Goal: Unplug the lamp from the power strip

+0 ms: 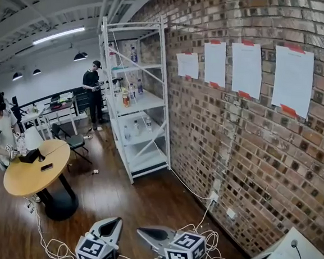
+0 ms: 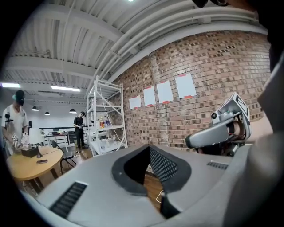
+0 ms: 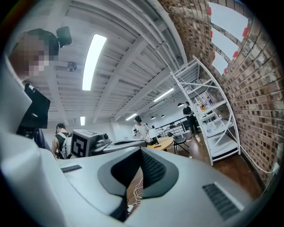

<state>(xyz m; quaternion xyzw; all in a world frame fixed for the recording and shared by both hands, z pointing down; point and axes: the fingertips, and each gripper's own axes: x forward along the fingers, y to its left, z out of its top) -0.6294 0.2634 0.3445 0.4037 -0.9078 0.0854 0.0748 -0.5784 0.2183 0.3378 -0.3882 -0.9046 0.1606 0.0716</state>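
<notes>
At the brick wall [image 1: 250, 151]: white shelf rack [image 1: 137, 96] further back, round wooden table [image 1: 34, 168] way off left.
White cable [image 1: 204, 214]: thin, drops from wall outlet [image 1: 215, 195] into messy loops on the floor [image 1: 145, 192].
Left gripper [image 1: 115, 222]: jaws closed, holding nothing.
Right gripper [image 1: 142, 231]: closed and empty too, cable loops on the floor just beside it, apart.

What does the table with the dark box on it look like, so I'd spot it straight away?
Find the brick wall and the white shelf rack against it. Left of the rack in the head view, on the wooden floor, stands the table with the dark box. It alone is round: a pale wooden top on one black pedestal.
</notes>
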